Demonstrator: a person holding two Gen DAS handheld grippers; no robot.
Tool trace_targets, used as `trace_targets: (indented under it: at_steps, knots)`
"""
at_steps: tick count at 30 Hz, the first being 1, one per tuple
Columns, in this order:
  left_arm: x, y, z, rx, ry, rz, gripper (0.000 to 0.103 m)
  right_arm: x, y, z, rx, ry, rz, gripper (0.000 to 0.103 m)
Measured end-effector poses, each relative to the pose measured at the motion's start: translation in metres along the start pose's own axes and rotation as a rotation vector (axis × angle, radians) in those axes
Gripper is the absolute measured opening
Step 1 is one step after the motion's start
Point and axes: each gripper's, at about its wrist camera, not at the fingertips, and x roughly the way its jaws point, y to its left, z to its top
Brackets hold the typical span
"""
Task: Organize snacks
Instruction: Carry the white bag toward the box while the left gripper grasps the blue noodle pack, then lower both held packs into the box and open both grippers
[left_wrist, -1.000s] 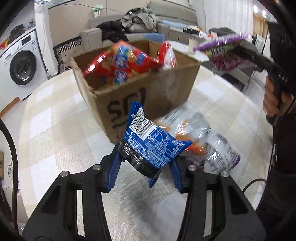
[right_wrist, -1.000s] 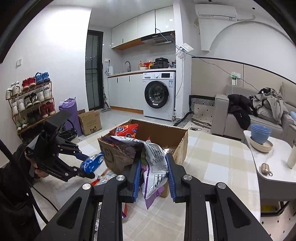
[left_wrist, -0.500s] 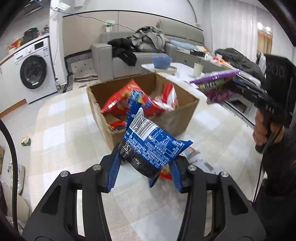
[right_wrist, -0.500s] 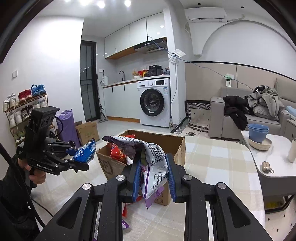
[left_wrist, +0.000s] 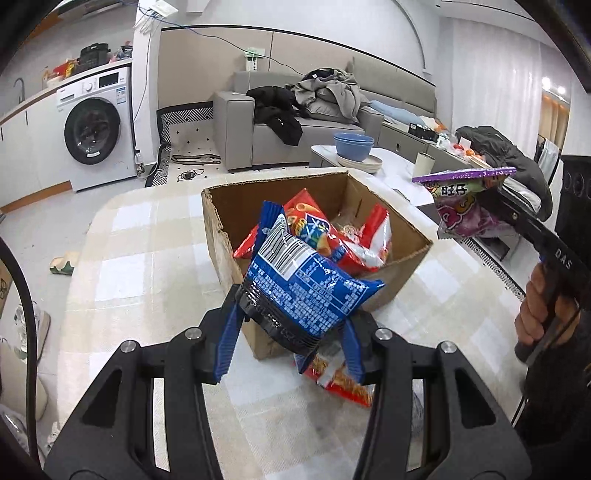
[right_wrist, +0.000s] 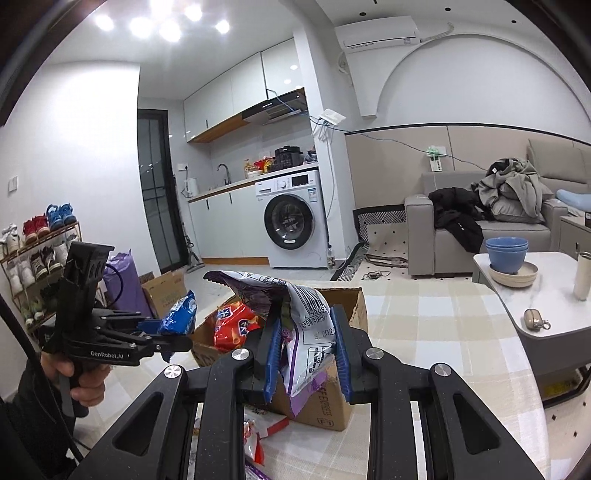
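The left wrist view shows the left hand-held gripper (left_wrist: 291, 332) clamped on a blue snack packet (left_wrist: 306, 288), held above the near wall of the open cardboard box (left_wrist: 391, 273) on the checked desk (left_wrist: 147, 266). Only this view looks into the box, where red snack bags (left_wrist: 351, 243) lie. It also catches the right hand-held gripper (left_wrist: 480, 206) from the side, off to the right of the box, with a purple snack bag (left_wrist: 461, 206) in its grip.

The right wrist view shows that same purple snack bag (right_wrist: 303, 332) squeezed between the blue pads, its barcode side facing the camera, in front of the box (right_wrist: 321, 406). The left hand-held gripper (right_wrist: 173, 325) appears at the left with the blue packet (right_wrist: 181, 314).

A red packet (left_wrist: 340, 376) on the desk is half hidden behind the left fingers. Blue bowls (left_wrist: 352, 146) sit on a low table (left_wrist: 395, 166) beyond, before a sofa (left_wrist: 266, 136) and a washing machine (left_wrist: 96, 125).
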Motion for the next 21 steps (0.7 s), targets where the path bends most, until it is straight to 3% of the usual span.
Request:
trace_targets:
  at_steps: [10,21]
  knots:
    - [0.039,-0.015,0.014,0.021,-0.005,0.029,0.045,0.043,0.011,0.012,0.029,0.039,-0.042,0.026]
    - [0.074,-0.023,0.032,0.034,0.029,0.08,0.045,0.111,0.012,0.016,0.06,0.152,-0.097,0.026]
